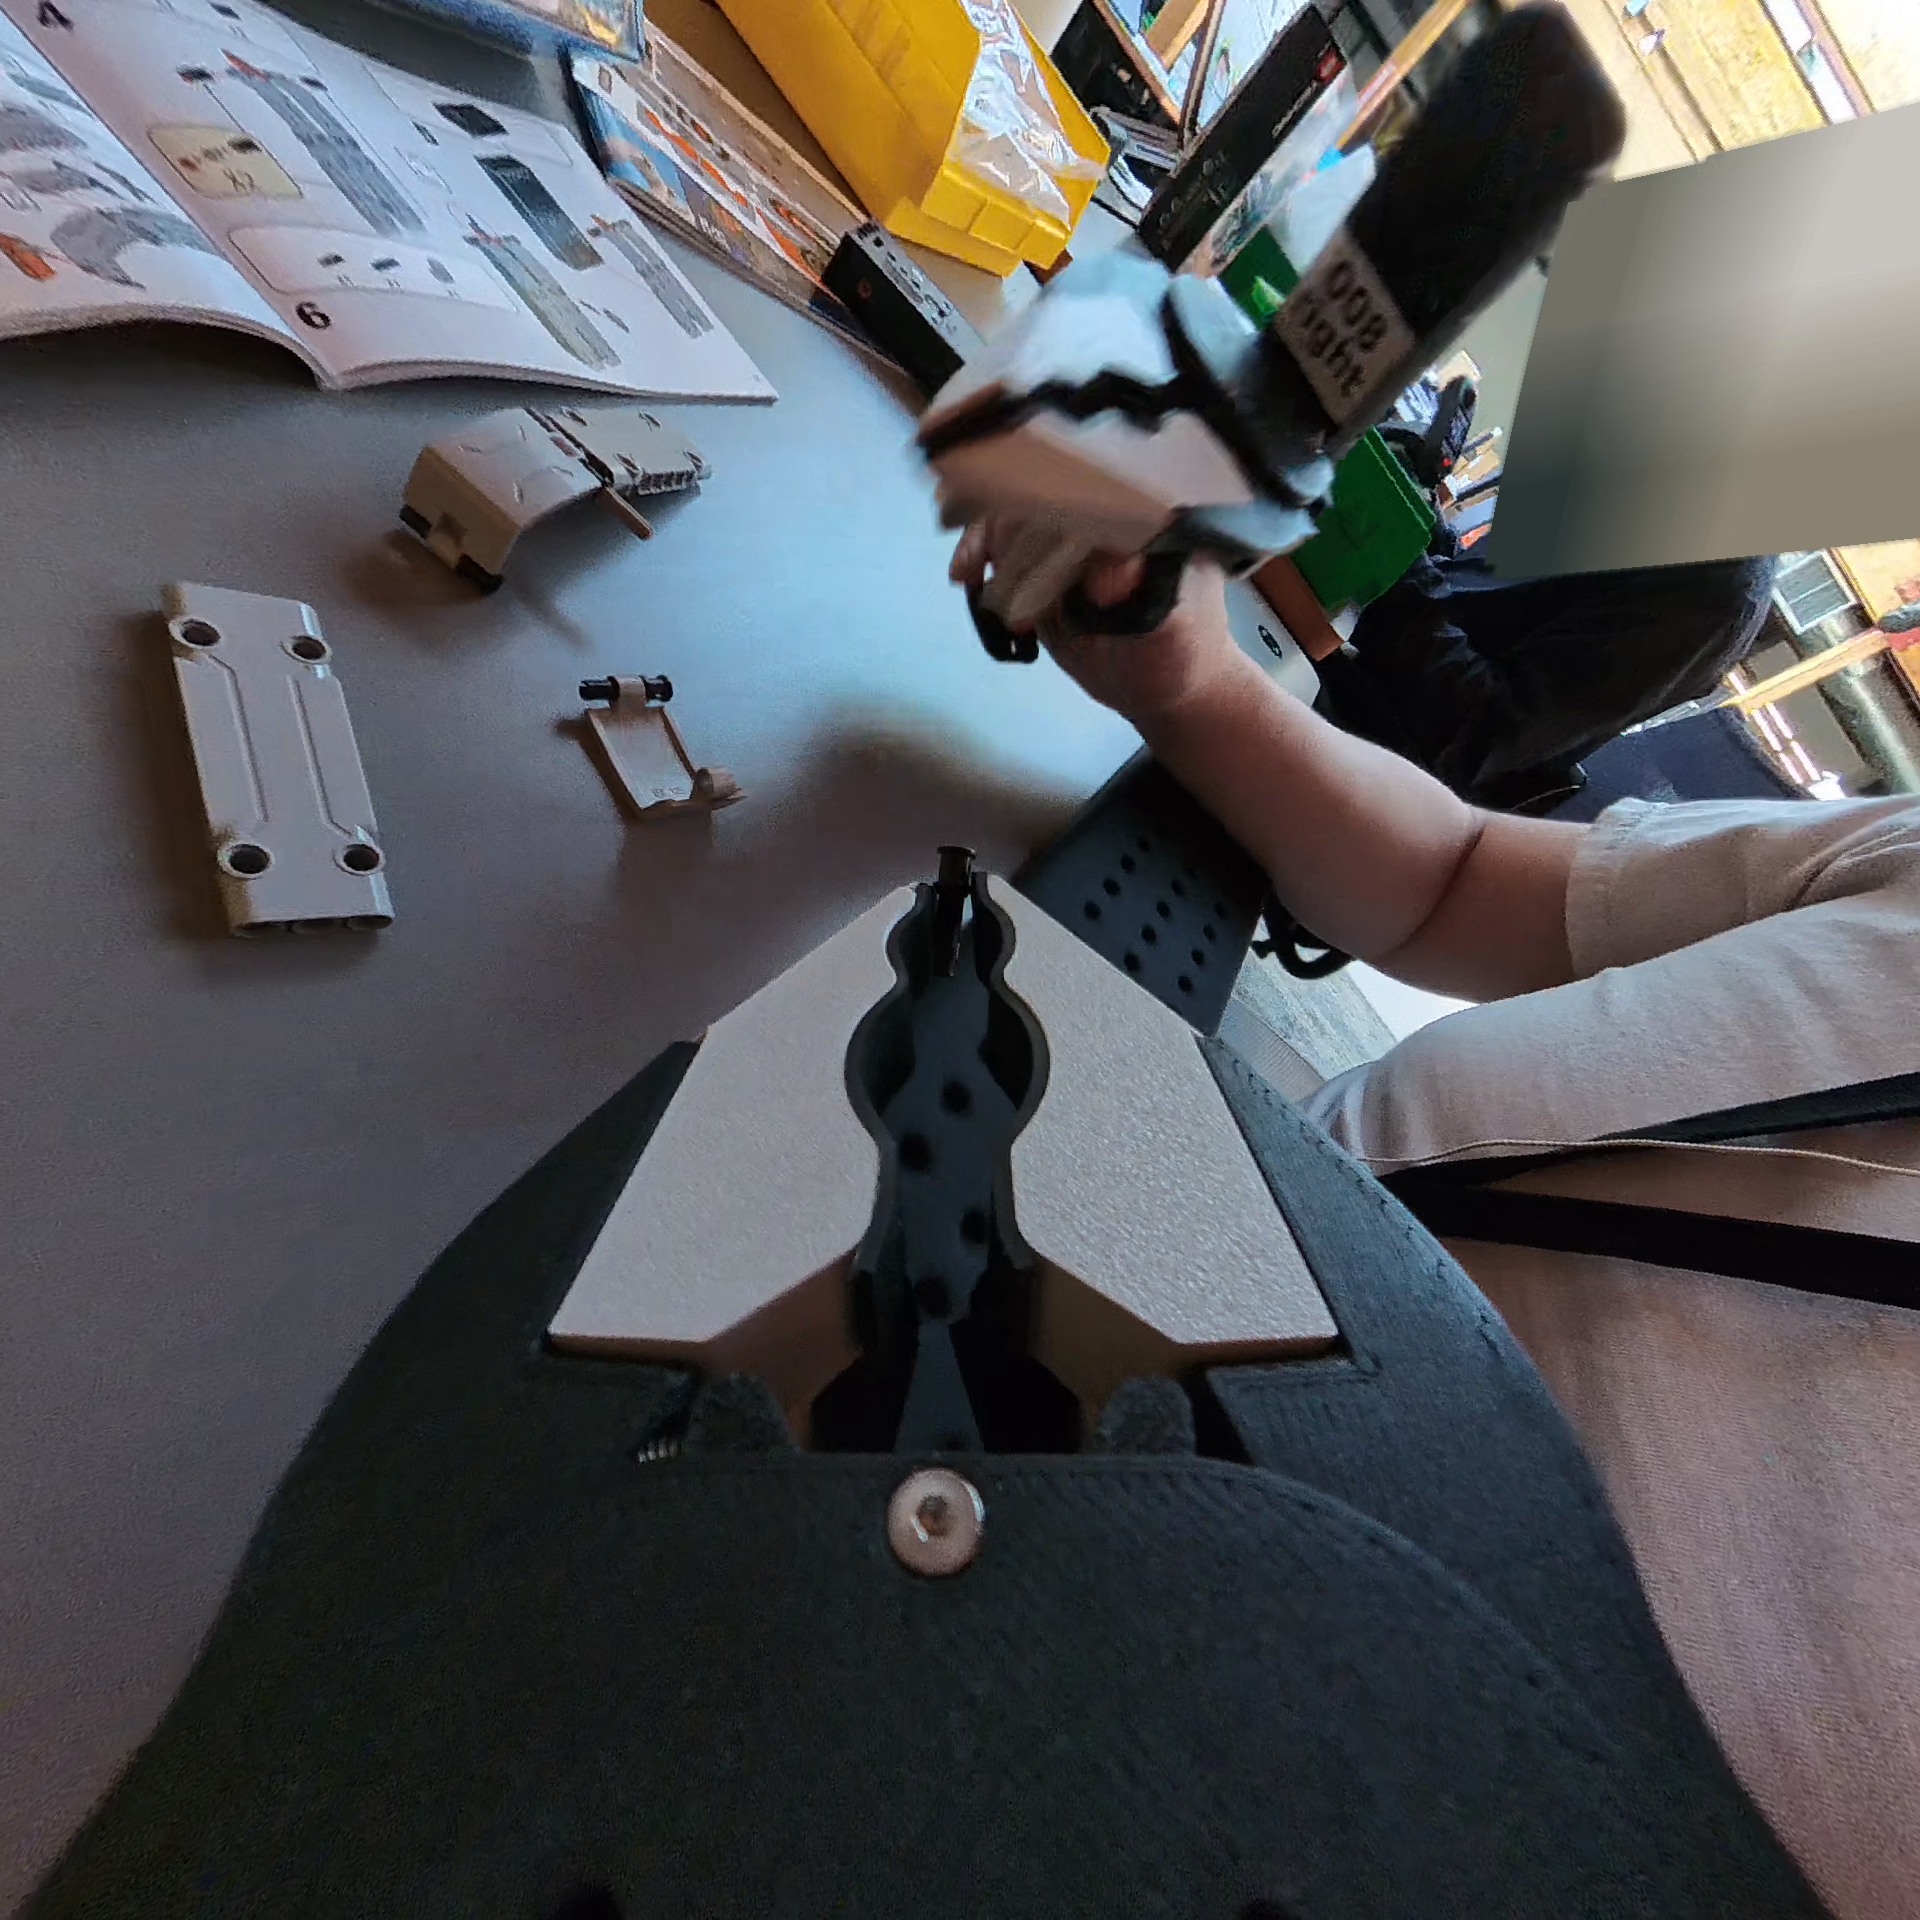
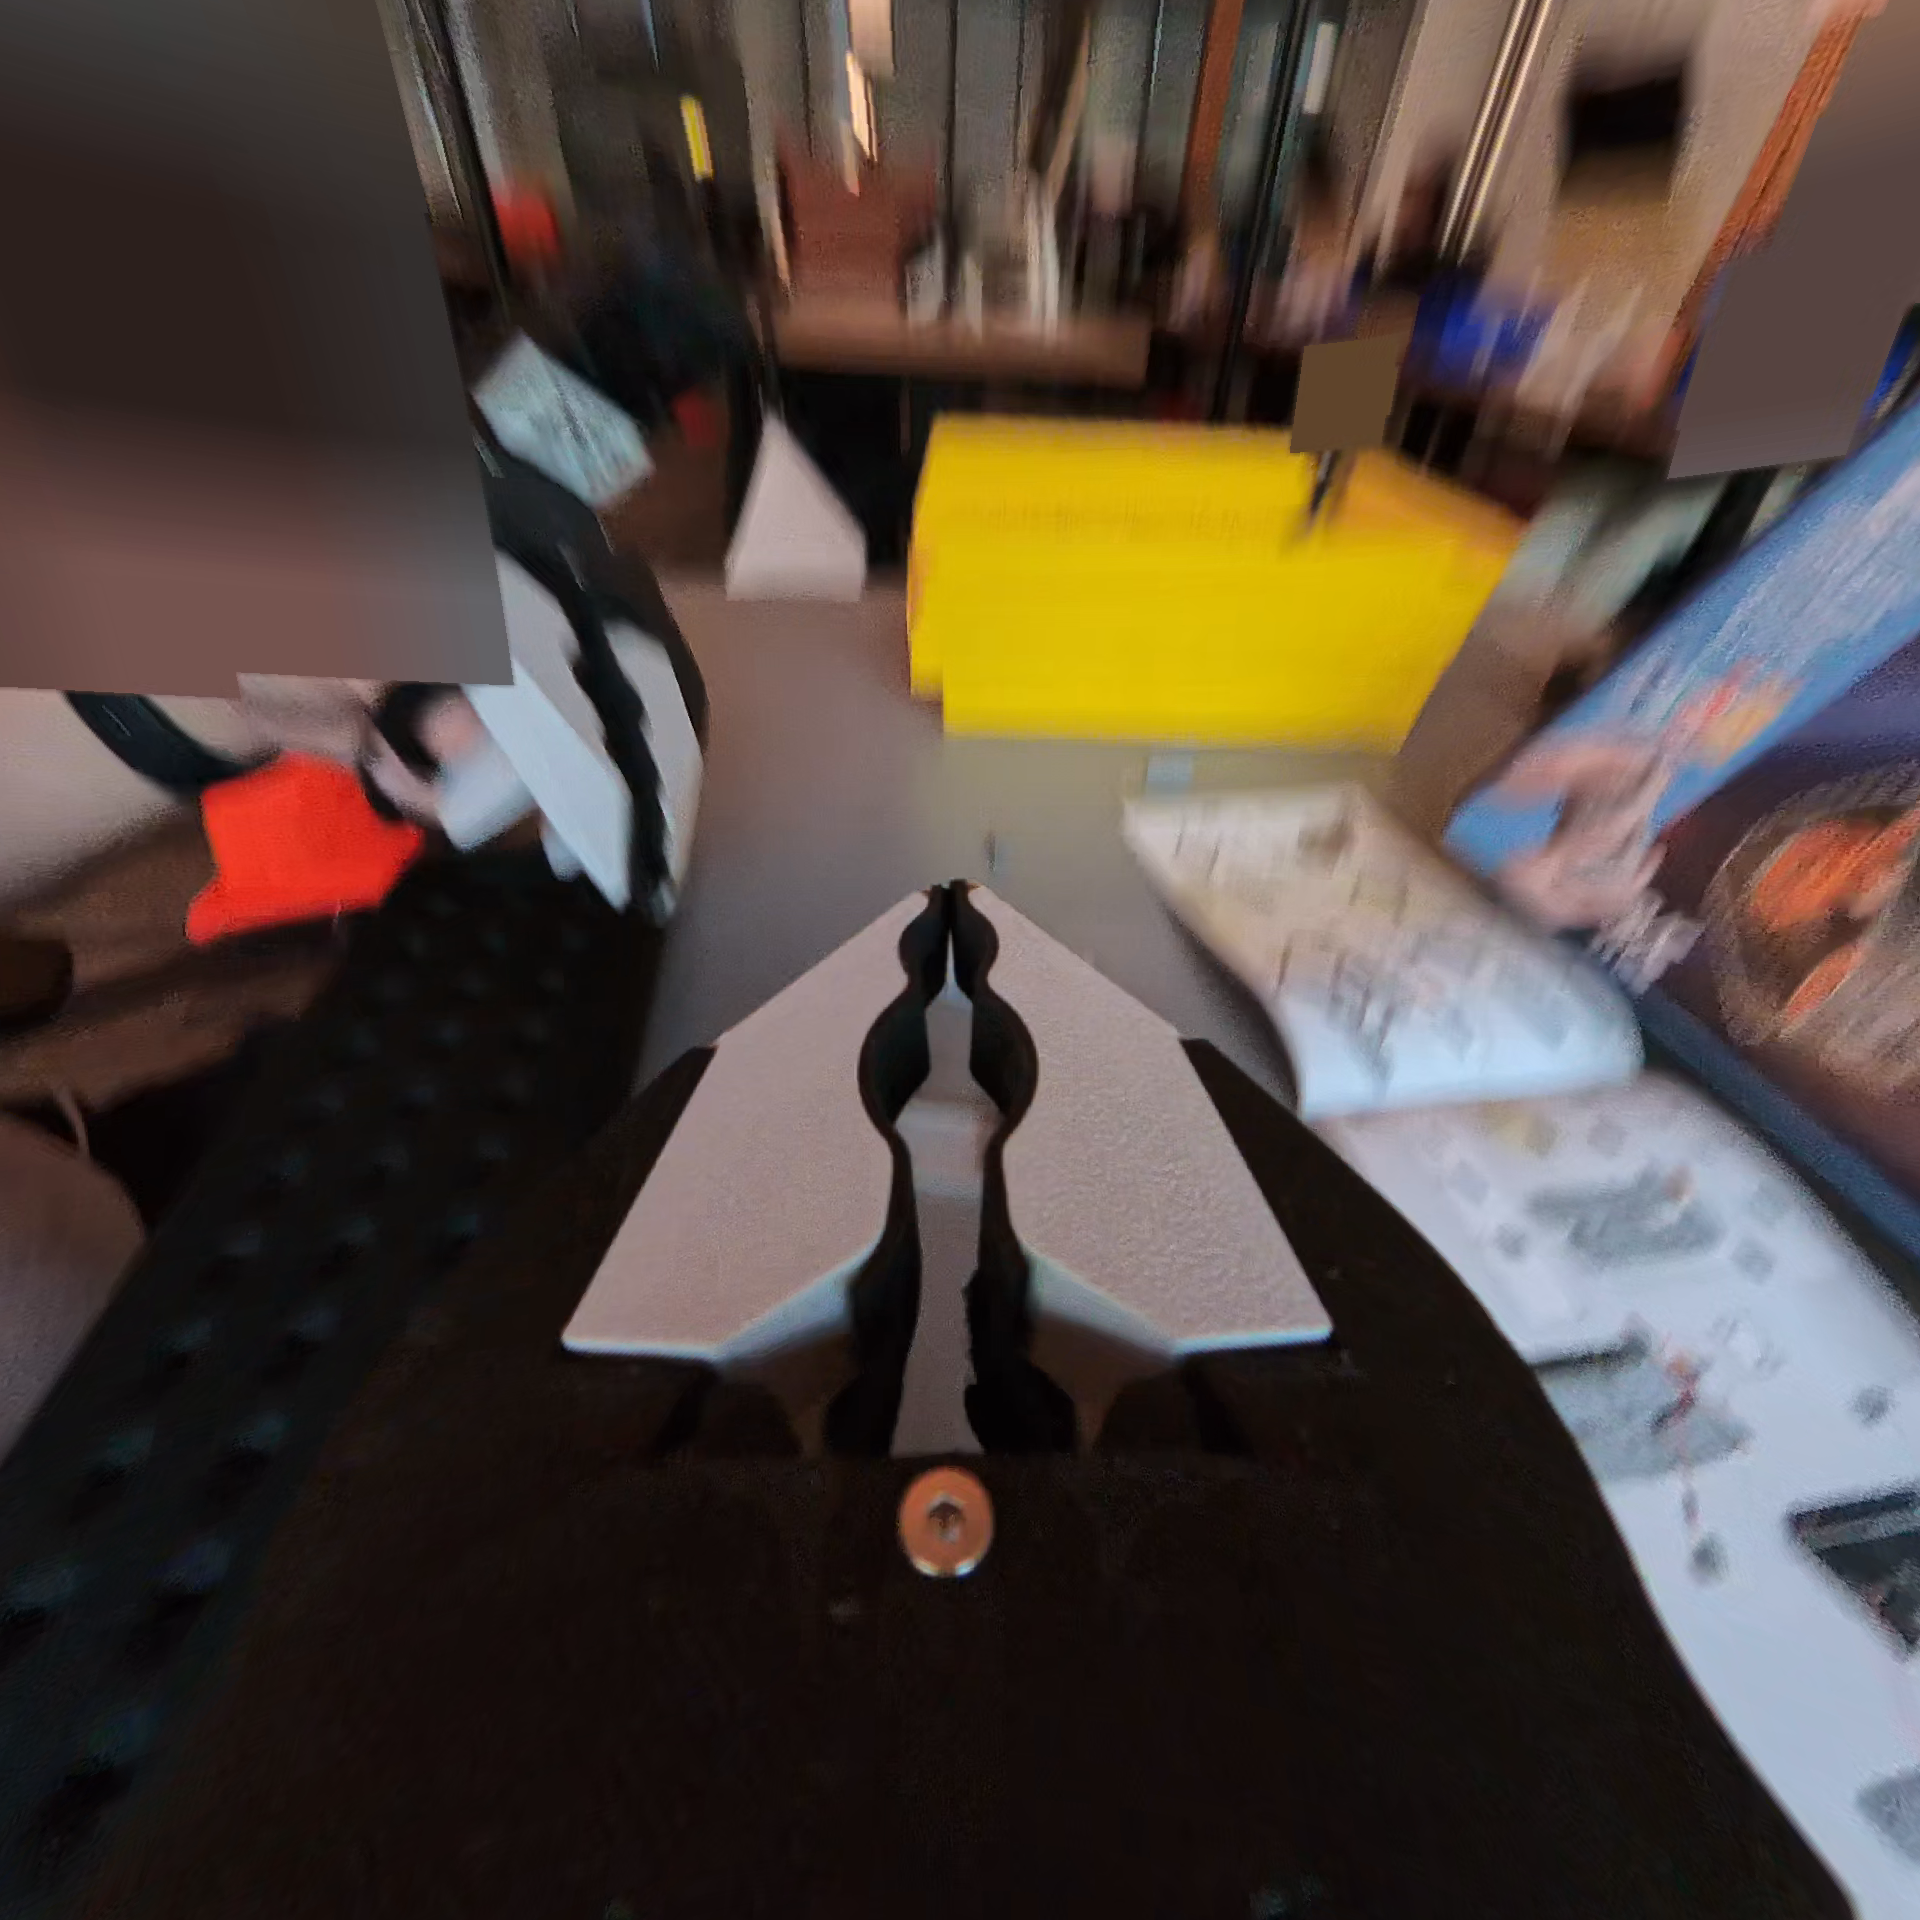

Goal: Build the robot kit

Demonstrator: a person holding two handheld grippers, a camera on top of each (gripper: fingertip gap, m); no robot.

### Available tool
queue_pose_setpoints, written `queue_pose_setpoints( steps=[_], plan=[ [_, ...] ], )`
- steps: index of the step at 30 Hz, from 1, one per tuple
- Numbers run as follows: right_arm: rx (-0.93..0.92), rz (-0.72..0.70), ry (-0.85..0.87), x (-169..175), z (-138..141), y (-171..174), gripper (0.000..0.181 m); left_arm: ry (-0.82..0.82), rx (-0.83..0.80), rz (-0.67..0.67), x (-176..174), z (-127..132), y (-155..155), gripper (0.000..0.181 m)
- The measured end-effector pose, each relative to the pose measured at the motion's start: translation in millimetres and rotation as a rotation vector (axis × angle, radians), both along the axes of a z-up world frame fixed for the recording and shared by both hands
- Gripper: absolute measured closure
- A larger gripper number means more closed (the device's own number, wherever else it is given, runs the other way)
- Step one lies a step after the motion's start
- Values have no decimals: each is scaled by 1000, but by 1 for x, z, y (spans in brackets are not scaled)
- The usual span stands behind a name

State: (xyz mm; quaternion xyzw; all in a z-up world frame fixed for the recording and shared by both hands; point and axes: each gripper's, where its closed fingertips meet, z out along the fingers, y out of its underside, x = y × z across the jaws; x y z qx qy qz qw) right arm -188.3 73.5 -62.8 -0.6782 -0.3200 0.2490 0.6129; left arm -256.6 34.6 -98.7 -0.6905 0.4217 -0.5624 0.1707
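Note:
My left gripper (image 1: 951, 896) is shut on a small black pin (image 1: 952, 883); its head sticks out past the fingertips, above the grey table (image 1: 727, 582). Ahead of it lie a small tan hinge piece with black pins (image 1: 655, 748), a flat grey panel with four holes (image 1: 272, 758) and a curved tan and grey assembly (image 1: 540, 483). My right gripper (image 2: 953, 891) is shut, its pads meeting with nothing seen between them. It also shows in the left wrist view (image 1: 1122, 457), held up in a hand at the right. The right wrist view is blurred.
An open instruction booklet (image 1: 343, 197) lies at the far left and shows in the right wrist view (image 2: 1382, 956). A yellow bin (image 1: 935, 114) (image 2: 1174, 582) stands behind. A blue box (image 2: 1704, 748) leans at the right. A black perforated plate (image 1: 1153, 904) is at the table's edge. My hands' fingertips stand some 9 cm from each other.

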Motion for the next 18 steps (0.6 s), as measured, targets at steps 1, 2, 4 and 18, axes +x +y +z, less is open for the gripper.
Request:
queue_pose_setpoints(
  steps=[1, 2, 4, 18],
  plan=[
    [96, -16, 75, 6, 24, -5, 181, -4, -7, -11, 2, 1, -1, 176],
    [143, -36, 129, 13, 40, -9, 181, -12, -2, -25, 4, 2, -2, 176],
    [163, -43, 188, 20, 56, -15, 181, -8, 42, -55, 7, 2, -3, 176],
    [127, 81, 179, 30, 76, 10, 181, 73, 222, -143, 6, -6, 11, 176]
  ],
)
